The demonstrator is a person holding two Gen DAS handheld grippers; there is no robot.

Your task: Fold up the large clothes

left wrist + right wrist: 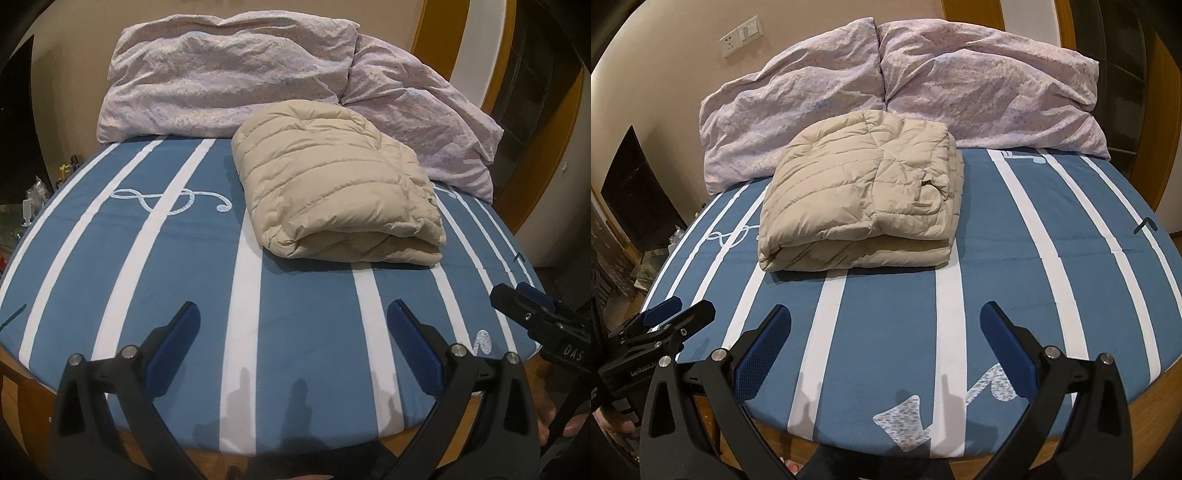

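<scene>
A beige quilted down jacket (332,188) lies folded into a thick rectangle on the blue and white striped bed (303,314); it also shows in the right wrist view (860,206). My left gripper (293,314) is open and empty above the near part of the bed, well short of the jacket. My right gripper (886,317) is open and empty too, near the front edge. The right gripper shows at the right edge of the left wrist view (524,295). The left gripper shows at the lower left of the right wrist view (677,310).
Two crumpled lilac pillows (905,88) lie at the head of the bed against the wall. The bed has a wooden frame (1145,402). A dark cabinet (639,192) and clutter stand at the left. A wooden door frame (535,147) is at the right.
</scene>
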